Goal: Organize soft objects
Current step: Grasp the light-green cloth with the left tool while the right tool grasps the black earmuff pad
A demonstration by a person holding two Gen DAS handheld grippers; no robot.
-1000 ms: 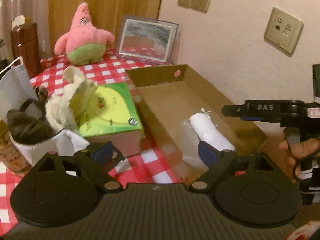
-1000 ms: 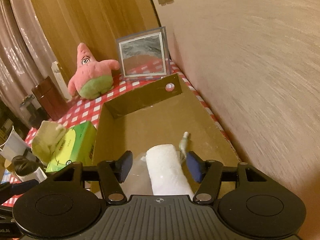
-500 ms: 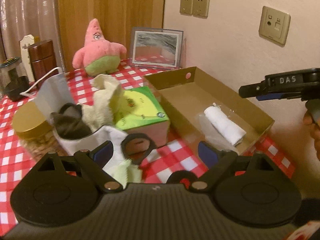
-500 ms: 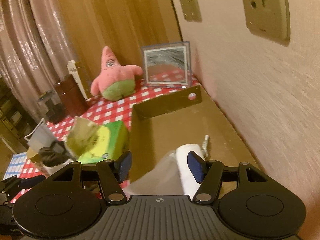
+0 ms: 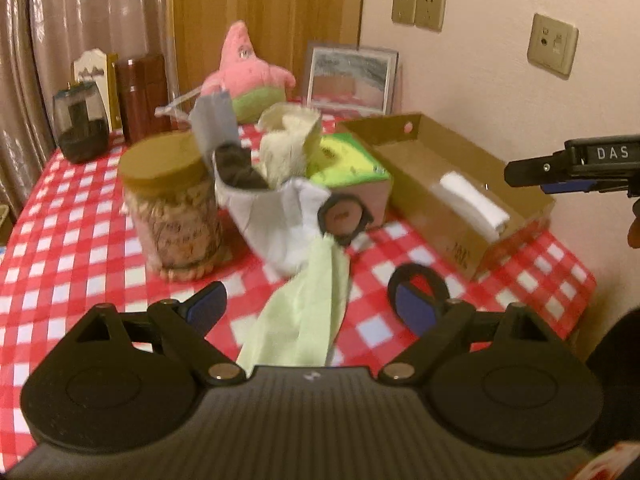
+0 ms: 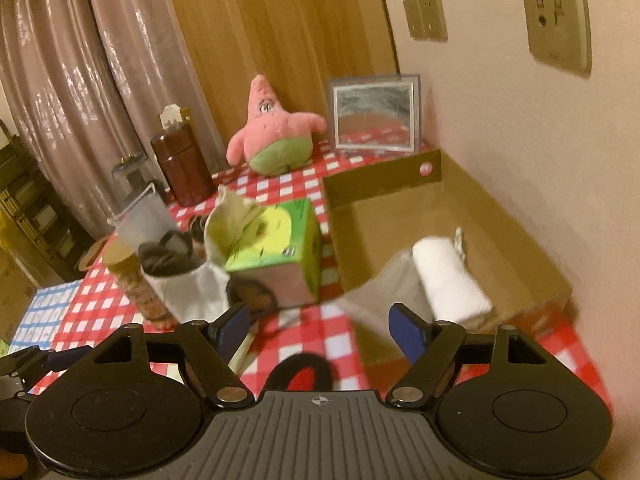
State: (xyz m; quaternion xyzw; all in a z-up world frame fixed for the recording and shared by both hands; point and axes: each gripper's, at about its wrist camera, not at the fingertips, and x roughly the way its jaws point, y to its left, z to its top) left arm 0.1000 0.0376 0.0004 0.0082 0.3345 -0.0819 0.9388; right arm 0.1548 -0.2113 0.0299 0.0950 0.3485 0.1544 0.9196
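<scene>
Checked bench (image 5: 80,280): white roll (image 6: 450,280) lies in cardboard box (image 6: 472,216), sorted. My right fingers (image 6: 320,326) opening, nothing between. My left fingers (image 5: 312,308) spread over green cloth (image 5: 304,316), likely next pick.

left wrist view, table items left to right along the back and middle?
Dark glass jar → brown wooden canister → cork-lidded jar → pink starfish plush → green tissue box → framed picture → cardboard box holding a white rolled towel.
</scene>
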